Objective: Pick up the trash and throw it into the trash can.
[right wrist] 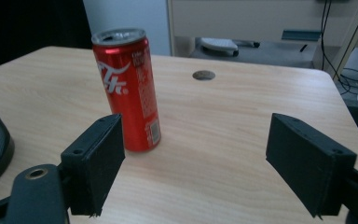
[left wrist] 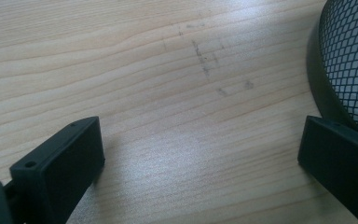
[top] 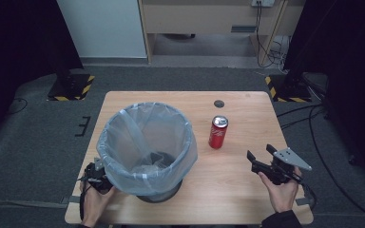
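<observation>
Counter (top: 247,190): pale wood, with a small dark round hole (top: 219,103) near the far edge.
Bin (top: 161,192): black mesh, lined with a clear bag (top: 145,147), standing toward the counter's near left corner. The bag's folded-over rim hides most of the mesh from above; the bottom of the bin is dim and its contents are hard to make out.
Can (top: 218,132): red, upright, near the middle of the counter, right of the bin and apart from it. Its top is silver; the print is too small to read from above.
Left gripper (top: 96,176): at the near left corner, just beside the bin's base and partly hidden behind the bag. In the left gripper view its jaws stand wide apart over bare wood, the mesh wall (left wrist: 354,60) close by one jaw.
Right gripper (top: 259,159): near the counter's right edge, jaws spread wide, nothing between them, well apart from the can, which stands ahead of one jaw in the right gripper view.
</observation>
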Demonstrator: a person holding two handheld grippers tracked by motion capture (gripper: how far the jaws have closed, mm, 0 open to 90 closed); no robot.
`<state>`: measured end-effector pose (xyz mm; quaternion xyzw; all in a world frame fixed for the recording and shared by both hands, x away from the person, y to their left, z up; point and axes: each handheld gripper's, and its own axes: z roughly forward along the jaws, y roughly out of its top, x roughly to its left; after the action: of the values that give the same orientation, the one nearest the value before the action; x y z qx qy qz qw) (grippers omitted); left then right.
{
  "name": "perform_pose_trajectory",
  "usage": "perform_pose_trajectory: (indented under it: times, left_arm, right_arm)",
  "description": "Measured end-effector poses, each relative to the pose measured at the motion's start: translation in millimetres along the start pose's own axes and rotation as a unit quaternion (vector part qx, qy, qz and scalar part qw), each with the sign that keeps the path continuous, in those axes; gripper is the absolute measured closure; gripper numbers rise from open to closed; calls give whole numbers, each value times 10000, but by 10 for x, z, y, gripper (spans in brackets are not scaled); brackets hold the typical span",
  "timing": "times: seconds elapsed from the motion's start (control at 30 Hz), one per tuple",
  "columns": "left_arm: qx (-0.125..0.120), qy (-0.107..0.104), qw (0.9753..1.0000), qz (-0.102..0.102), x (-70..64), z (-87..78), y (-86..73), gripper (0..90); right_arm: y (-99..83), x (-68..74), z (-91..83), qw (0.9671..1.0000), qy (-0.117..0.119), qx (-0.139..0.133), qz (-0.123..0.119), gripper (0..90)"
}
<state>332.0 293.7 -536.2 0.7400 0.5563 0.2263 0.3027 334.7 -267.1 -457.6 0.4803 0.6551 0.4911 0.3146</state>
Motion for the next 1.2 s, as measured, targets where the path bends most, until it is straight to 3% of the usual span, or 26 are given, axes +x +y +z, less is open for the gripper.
perform_pose_trajectory:
  times: [0.27, 0.63, 1.2]
  left_arm:
    - [-3, -7, 10000, 4, -2, 1, 0, 0]
    - [-4, -30, 10000, 26, -7, 3, 3, 0]
    - [1, -52, 10000, 47, -10, 4, 4, 0]
  right_arm:
    - [140, 100, 162, 9999, 40, -76, -112, 187]
    - [350, 160, 312, 9995, 126, -296, -76, 186]
    - [425, 281, 542, 9990, 314, -305, -125, 184]
